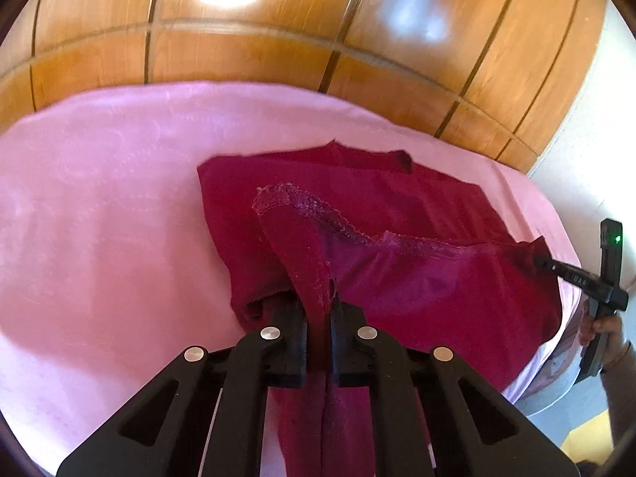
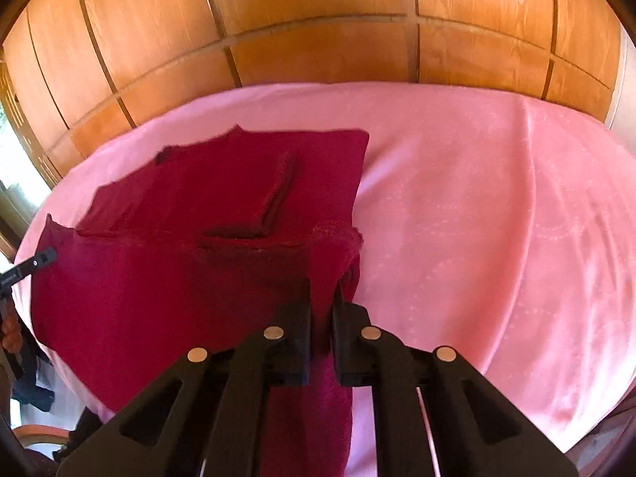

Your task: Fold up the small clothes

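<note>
A dark red garment [image 1: 397, 214] lay partly folded on a pink sheet [image 1: 99, 206], its near edge lifted off the sheet by both tools. The left gripper [image 1: 318, 310] was clenched on one near corner of the garment, cloth bunched between its jaws; the right gripper [image 2: 322, 302] was clamped on the other near corner, at the garment's right edge (in the left wrist view its tip and the hand behind it showed at the garment's far right). By the look of it, the fold was only under way: a lace-trimmed hem [image 1: 318, 214] stood raised above the flat far half, and carrying the near half over and smoothing it appeared still to be done. Beyond the garment the sheet lay bare and nearly smooth. Behind the sheet rose glossy wooden panels [image 2: 318, 39] catching glare.
</note>
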`<state>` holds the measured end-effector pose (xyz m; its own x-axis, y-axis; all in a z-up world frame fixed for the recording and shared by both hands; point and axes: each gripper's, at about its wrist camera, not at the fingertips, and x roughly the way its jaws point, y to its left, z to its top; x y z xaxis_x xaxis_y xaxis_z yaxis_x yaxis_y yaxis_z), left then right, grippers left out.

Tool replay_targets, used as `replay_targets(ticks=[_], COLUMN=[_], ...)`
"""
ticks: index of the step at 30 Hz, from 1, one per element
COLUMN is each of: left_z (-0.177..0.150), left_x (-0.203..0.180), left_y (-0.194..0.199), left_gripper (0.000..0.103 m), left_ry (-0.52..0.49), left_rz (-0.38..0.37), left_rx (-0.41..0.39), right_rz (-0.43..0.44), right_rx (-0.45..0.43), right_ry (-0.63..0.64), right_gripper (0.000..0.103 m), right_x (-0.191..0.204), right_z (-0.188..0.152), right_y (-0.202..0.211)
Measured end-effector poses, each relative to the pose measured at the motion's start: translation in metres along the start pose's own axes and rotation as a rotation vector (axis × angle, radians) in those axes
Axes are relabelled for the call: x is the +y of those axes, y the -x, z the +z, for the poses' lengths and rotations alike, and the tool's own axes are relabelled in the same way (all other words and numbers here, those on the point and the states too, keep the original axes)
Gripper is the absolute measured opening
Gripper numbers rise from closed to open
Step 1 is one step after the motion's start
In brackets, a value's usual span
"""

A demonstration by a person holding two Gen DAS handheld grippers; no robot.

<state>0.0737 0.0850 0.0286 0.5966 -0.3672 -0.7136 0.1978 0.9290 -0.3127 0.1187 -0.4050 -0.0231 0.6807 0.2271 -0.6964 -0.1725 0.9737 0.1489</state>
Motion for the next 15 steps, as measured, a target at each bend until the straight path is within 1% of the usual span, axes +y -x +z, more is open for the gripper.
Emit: replay_targets(ticks=[4,8,11,14,15], left_z=[0.001,0.019,0.039,0.065,0.075], left_x=[-0.008,-0.008,-0.002,0.007,0.011], left_y=[0.028,0.041,0.04,0.024,0.014], left_gripper=[0.007,0.007,0.007,0.007,0.007], left_ry=[-0.019,-0.01,-0.011,-0.006,-0.003], left_rz=[-0.03,-0.03,-0.01,0.017,0.033], left_rx=[-0.079,-0.14,-0.183,-0.203,-0.201], right_rz=[0.051,0.081,0.078,0.073,0.051], right_rx=[-0.104,-0.172,-0.197,-0.186,-0.179], right_ry=[0.005,0.006,0.011,-0.025,-0.026], right_gripper=[0.007,0.007,0.007,0.007,0.007], right_x=[0.009,0.017,0.02,0.014,0.013], right_z=[0.018,0.047,0.075,0.107,0.119], right_y=[0.044,0.057,0.045,0.012,-0.004])
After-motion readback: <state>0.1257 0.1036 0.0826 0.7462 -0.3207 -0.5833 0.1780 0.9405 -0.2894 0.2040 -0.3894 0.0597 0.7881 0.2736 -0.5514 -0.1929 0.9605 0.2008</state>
